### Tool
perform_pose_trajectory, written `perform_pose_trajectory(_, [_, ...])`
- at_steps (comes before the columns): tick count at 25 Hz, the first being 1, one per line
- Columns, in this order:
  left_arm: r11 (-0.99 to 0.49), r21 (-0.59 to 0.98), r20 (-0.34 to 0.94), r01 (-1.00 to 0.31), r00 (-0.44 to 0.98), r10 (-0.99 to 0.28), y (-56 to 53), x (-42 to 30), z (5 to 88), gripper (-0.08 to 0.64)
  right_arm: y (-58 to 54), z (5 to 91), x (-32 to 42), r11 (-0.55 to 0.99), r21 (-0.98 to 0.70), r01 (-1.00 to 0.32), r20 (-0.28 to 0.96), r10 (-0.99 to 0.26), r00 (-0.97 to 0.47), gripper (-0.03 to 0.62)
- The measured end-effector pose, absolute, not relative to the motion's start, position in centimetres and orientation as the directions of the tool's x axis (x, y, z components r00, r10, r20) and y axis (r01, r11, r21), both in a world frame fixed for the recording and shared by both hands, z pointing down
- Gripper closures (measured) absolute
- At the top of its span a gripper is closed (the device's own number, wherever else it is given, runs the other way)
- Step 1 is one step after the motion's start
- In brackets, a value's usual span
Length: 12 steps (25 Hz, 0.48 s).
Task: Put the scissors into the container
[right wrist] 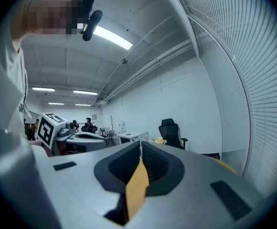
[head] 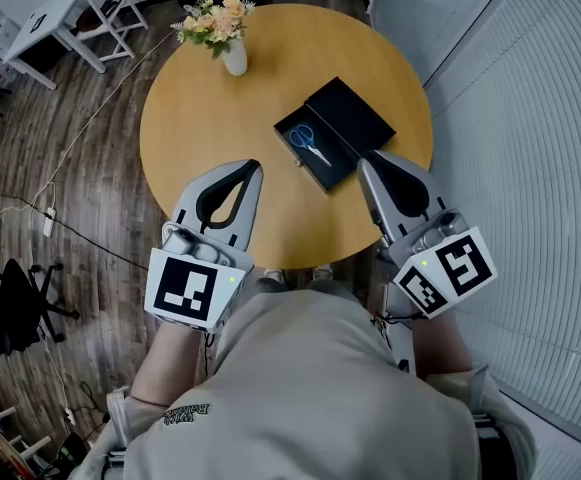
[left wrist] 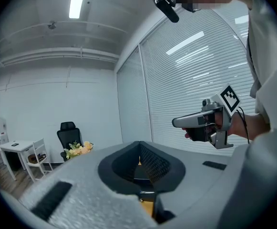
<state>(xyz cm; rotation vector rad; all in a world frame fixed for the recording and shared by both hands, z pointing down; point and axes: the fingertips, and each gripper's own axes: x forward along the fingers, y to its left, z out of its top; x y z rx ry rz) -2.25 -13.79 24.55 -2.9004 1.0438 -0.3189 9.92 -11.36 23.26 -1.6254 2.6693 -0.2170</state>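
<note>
Blue-handled scissors (head: 310,145) lie inside the near-left half of an open black container (head: 355,110) on the round wooden table (head: 200,118). My left gripper (head: 253,166) hovers over the table's near edge, left of the container, shut with nothing in it. To the container's right, my right gripper (head: 367,158) is just short of its near corner, shut and empty too. In the left gripper view the jaws (left wrist: 139,144) point level across the room, and the right gripper (left wrist: 202,121) shows beside them. The right gripper view (right wrist: 140,145) also looks out level, over the table.
A white vase of flowers (head: 230,30) stands at the table's far edge. On the wooden floor are a white desk and chair (head: 70,13) at far left, a cable (head: 80,133), and a black office chair (head: 15,298). A blind-covered glass wall (head: 540,168) runs along the right.
</note>
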Motion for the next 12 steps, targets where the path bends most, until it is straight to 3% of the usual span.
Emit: perform_pose_trajectory(12, [-0.778, -0.124, 0.193, -0.615, 0.755, -0.627, -13.91, -2.70, 24.67, 0.538, -11.51, 23.61, 10.11, 0.434, -0.101, -0.895, 0.074, -0.894, -0.442, 0.554])
